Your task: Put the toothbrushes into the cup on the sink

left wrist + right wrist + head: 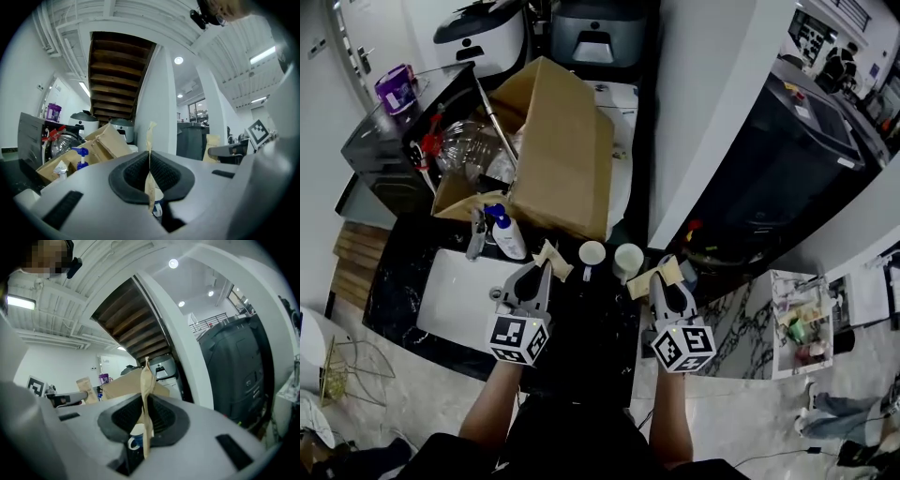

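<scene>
I have both arms stretched forward side by side, left forearm (492, 405) and right forearm (668, 417) bare, each ending behind its tool's marker cube. My left tool (546, 269) points level, its jaws pressed together on a tan packet (150, 140) standing on edge. My right tool (661, 277), also level, is clamped on a second tan packet (146, 380).

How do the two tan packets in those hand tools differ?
The left packet, in the left gripper, sits beside the left cup; the right packet, in the right gripper, beside the right cup. Edge-on, the left packet looks thin; the right packet bulges near its top. Both are tan and clamped.
</scene>
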`<action>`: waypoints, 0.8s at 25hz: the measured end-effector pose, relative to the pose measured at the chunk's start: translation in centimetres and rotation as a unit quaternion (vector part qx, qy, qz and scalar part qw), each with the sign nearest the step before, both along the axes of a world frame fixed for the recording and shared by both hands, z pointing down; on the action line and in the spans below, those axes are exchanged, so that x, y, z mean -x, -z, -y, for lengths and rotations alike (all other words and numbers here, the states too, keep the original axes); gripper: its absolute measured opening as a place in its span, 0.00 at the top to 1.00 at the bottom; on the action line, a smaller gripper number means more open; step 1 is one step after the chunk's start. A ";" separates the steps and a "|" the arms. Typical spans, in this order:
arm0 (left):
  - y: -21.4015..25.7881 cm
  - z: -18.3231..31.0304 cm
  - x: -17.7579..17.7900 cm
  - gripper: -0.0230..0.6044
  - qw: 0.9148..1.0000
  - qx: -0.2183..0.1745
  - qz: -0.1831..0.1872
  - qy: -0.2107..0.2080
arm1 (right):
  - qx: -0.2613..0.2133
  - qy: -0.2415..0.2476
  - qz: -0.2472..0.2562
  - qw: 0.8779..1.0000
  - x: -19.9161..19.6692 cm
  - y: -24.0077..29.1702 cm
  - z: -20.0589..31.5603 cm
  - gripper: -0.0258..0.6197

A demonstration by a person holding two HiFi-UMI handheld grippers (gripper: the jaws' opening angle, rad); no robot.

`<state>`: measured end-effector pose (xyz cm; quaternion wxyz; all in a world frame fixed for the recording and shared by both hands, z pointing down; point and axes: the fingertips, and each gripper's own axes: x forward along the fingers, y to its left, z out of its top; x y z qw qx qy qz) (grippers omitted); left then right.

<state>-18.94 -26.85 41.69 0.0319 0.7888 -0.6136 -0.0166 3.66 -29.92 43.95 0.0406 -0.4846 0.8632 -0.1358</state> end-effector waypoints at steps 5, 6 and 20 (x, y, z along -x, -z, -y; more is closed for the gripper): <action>0.4 3.3 -0.4 0.96 0.999 -0.005 -0.011 -0.049 | 0.000 -0.035 -0.006 0.999 0.5 0.6 -0.1 0.89; 0.5 3.9 -0.4 0.96 0.998 -0.007 -0.013 -0.057 | 0.001 -0.041 -0.008 0.999 0.7 0.6 -0.1 0.89; -1.1 9.0 -2.3 0.96 0.991 -0.001 -0.028 -0.131 | 0.024 -0.084 -0.025 0.996 1.4 -0.8 -0.6 0.89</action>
